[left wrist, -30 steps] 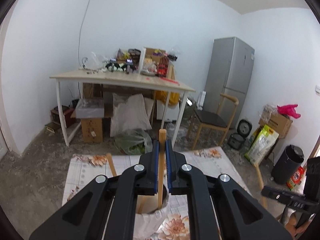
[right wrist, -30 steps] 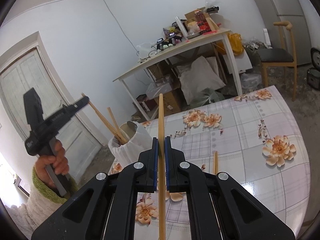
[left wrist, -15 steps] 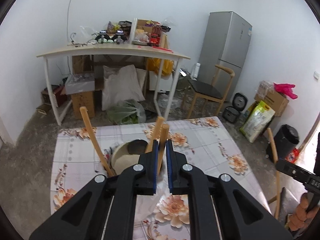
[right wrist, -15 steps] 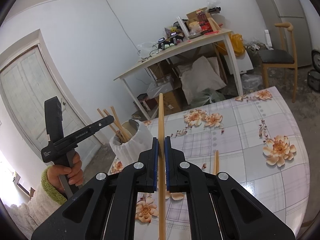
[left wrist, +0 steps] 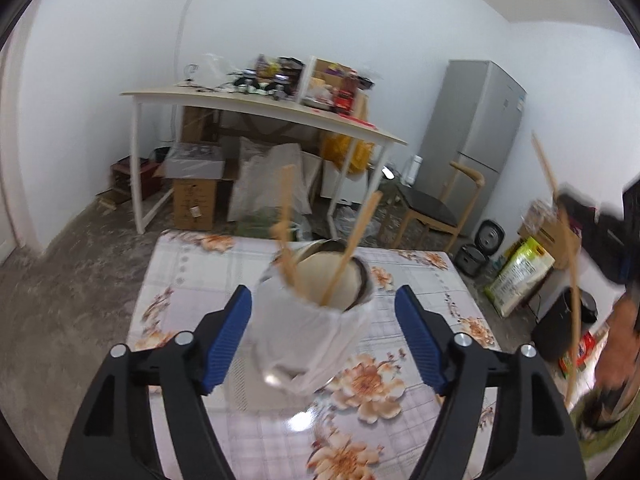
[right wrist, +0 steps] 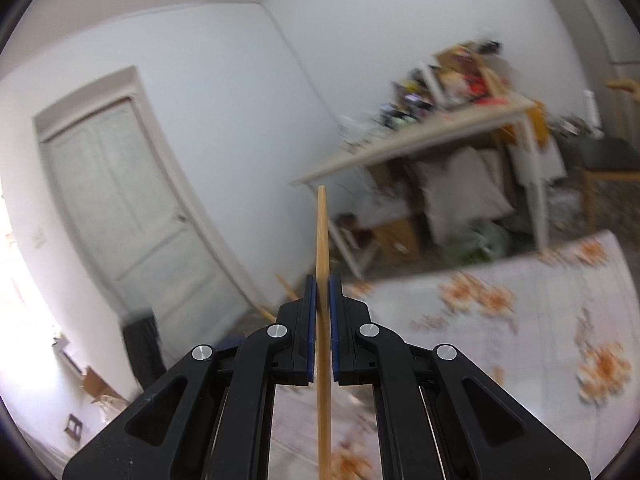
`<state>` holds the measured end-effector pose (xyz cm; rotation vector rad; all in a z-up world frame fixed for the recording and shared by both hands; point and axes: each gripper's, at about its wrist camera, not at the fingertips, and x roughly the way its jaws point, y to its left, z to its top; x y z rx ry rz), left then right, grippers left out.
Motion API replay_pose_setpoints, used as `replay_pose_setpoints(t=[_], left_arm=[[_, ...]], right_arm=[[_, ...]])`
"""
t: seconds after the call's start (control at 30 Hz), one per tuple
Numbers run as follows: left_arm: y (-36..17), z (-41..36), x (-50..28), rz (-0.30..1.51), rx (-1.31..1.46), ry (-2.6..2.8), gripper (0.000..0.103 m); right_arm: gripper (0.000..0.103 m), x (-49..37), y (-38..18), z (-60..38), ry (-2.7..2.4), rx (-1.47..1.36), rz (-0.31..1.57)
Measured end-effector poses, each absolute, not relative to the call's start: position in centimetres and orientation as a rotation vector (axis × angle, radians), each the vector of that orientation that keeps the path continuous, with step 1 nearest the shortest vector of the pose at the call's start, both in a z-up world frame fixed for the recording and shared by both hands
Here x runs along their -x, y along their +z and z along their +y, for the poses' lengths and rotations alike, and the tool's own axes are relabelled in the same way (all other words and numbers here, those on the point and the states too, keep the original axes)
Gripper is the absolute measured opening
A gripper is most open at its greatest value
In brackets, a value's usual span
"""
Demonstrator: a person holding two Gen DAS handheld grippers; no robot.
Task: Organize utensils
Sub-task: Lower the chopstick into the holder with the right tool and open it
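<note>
Between the blue pads of the left gripper [left wrist: 323, 330], whose jaws are opening and stand wide apart, a white-wrapped holder [left wrist: 316, 312] is seen standing on the flowered counter [left wrist: 192, 276]; the pads are not pressed on it, and nothing is gripped by them. Two or three wooden chopsticks [left wrist: 352, 246] are seen leaning in the holder's mouth, their exact number being blurred, so that part of the tidying can be judged done. Nearest in the right wrist view, one chopstick [right wrist: 322, 240] is pinched between the pressed-together pads of the right gripper [right wrist: 322, 294], its upper end rising well above the fingertips and its lower end running down out of view. That stick has yet to be delivered to the holder, so the task is judged partly finished; whether other sticks lie loose on the counter cannot be told through the blur. The left gripper is pointed somewhat downward over the holder, while the right is held nearer level, aimed toward the far cluttered table [right wrist: 420, 136] and the door [right wrist: 120, 200]. At the right edge of the left view, the right hand [left wrist: 618, 344] and its stick are seen beside the counter
</note>
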<state>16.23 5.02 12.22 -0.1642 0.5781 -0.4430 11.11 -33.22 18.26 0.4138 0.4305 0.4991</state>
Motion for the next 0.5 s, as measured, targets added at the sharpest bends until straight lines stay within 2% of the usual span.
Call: replay_pose_setpoints(t=[0.23,0.5], left_arm=[[9.1,10.2,-13.6,0.633,0.227,-0.339,0.077],[7.5,14.3,-12.1,0.662,0.257,-0.246,0.080]], right_arm=[[0.004,-16.4,22.0,-29.2,0.641,-0.442,0.316],[0.004,-22.4,21.1,-25.2,0.634,-0.397,0.280]])
